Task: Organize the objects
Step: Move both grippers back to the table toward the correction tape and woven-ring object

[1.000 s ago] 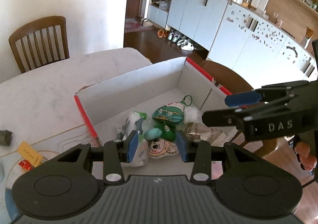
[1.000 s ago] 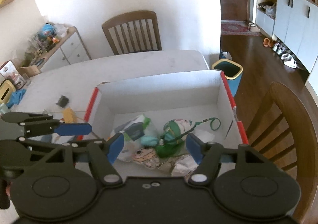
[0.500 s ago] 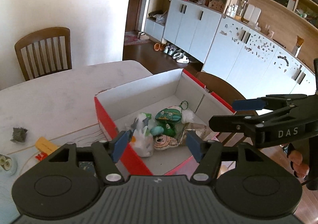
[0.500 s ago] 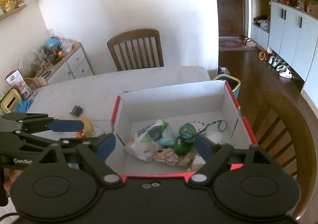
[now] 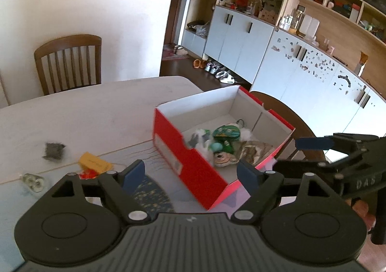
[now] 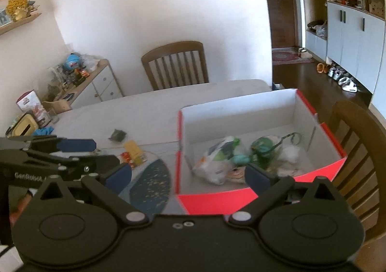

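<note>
An open red cardboard box [image 6: 263,196] with a white inside sits on the pale table [image 6: 135,112], toward its right end. In the box, a white-and-green plastic bag [image 6: 217,161] lies at the left, a round green pouch [image 6: 263,147] to its right, and a small cartoon-face plush [image 5: 223,158] in front of them. Left of the box on the table lie a yellow card [image 5: 95,163], a dark grey crumpled lump [image 5: 54,150] behind it, and a dark speckled oval mat [image 6: 149,185] nearer the camera. A wooden slat-back chair [image 6: 175,64] stands behind the table, another wooden chair [image 6: 357,151] at the box's right.
</note>
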Action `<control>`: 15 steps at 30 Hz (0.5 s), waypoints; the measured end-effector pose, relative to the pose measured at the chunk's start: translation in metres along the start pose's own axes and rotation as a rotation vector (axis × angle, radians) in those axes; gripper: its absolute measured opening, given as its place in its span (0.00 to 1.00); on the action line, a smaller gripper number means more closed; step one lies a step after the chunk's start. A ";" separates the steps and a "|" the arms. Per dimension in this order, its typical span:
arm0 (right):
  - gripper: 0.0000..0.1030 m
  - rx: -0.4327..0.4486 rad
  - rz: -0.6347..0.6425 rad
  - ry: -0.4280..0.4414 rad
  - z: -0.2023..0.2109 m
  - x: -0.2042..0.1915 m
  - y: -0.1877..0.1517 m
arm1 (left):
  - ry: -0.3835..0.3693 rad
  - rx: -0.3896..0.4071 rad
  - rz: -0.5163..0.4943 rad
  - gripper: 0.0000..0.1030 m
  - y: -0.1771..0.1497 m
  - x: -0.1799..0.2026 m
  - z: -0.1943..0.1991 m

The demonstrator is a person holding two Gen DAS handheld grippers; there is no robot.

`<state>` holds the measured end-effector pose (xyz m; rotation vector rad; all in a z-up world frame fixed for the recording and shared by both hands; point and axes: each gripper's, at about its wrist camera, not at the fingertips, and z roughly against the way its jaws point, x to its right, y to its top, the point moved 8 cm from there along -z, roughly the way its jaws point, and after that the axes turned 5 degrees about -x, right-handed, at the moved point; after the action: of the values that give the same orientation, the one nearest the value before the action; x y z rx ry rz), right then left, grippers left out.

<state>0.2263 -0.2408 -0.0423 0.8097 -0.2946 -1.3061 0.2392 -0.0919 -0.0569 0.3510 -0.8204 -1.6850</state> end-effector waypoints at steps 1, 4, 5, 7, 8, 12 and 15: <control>0.97 -0.002 0.005 -0.001 -0.001 -0.006 -0.002 | 0.002 0.002 0.003 0.81 -0.002 -0.006 0.003; 0.97 -0.009 0.024 0.003 -0.004 -0.026 -0.011 | 0.012 0.005 0.015 0.82 -0.008 -0.024 0.013; 0.97 -0.010 0.031 0.000 -0.006 -0.033 -0.013 | 0.019 0.007 0.018 0.84 -0.010 -0.031 0.016; 0.97 -0.017 0.052 0.007 -0.009 -0.048 -0.019 | 0.024 0.011 0.023 0.86 -0.013 -0.044 0.023; 0.97 -0.019 0.071 0.011 -0.011 -0.057 -0.022 | 0.025 0.012 0.026 0.89 -0.014 -0.052 0.026; 0.97 -0.026 0.105 0.020 -0.020 -0.086 -0.029 | 0.046 0.020 0.047 0.91 -0.020 -0.083 0.038; 0.97 -0.043 0.109 0.031 -0.030 -0.104 -0.034 | 0.060 0.029 0.066 0.95 -0.026 -0.107 0.043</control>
<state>0.1919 -0.1344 -0.0609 0.7666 -0.2811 -1.1925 0.2241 0.0253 -0.0641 0.3888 -0.8042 -1.5951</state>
